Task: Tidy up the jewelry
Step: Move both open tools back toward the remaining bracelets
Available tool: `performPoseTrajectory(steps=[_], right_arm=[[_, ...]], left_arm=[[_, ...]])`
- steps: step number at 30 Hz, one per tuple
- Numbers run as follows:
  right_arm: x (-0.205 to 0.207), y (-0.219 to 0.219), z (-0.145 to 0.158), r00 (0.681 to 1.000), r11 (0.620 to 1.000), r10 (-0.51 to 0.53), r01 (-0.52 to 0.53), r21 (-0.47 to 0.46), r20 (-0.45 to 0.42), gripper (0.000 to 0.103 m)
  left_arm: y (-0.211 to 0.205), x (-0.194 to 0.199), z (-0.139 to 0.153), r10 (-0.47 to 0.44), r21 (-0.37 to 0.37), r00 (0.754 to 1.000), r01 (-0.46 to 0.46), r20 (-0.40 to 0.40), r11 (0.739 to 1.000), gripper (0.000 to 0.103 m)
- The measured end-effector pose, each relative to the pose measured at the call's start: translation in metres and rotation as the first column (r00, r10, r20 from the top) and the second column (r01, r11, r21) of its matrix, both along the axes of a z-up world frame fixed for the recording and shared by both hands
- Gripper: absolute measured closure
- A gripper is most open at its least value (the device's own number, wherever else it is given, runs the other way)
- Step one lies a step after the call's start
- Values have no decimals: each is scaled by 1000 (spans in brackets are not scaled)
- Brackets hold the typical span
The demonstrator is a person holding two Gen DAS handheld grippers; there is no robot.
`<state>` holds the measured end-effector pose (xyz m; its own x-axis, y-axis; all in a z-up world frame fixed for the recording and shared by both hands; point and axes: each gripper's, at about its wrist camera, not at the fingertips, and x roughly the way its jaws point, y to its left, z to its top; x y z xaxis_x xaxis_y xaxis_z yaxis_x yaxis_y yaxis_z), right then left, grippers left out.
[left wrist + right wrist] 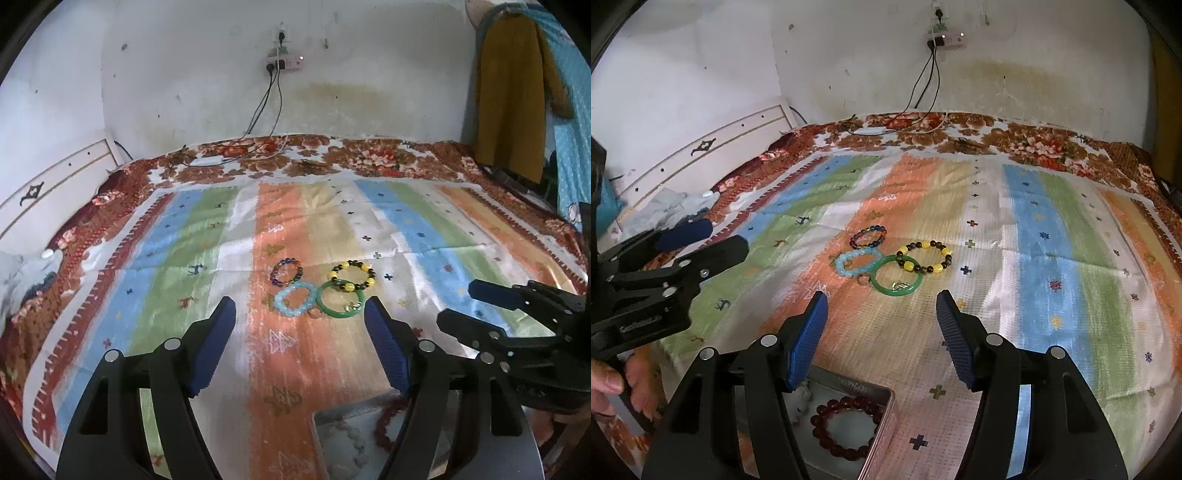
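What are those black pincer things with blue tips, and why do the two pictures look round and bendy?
Those are claws that a person holds, one per hand. A wide-eyed camera rides on each, so one picture looks along the left claw, the other along the right claw. Both are open and hold nothing. On the striped cloth lie four bracelets: green bangle, pale blue beads, yellow-and-dark beads, multicoloured beads. A dark red bead bracelet already sits in the tin box.

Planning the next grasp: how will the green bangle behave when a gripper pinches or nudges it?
The green bangle looks like one solid glossy ring, so probably rigid and somewhat slippery against the pads. It lies flat on the striped cloth, so it will likely slide, not roll. Its rim overlaps the yellow-and-dark bead bracelet, which may drag along.
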<state>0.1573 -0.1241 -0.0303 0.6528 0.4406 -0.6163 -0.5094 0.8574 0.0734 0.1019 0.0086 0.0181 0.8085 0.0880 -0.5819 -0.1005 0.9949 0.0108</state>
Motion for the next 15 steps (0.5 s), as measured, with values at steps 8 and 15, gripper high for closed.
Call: performPoseTrajectory(steps=[8, 15], right_arm=[[19, 0, -4, 999, 1000, -2, 3, 19, -52, 37], [35, 1, -5, 997, 999, -6, 9, 36, -81, 37]], left_arm=[[16, 29, -8, 16, -51, 998, -19, -64, 999, 30], [40, 49, -22, 43, -170, 989, -67, -144, 983, 29]])
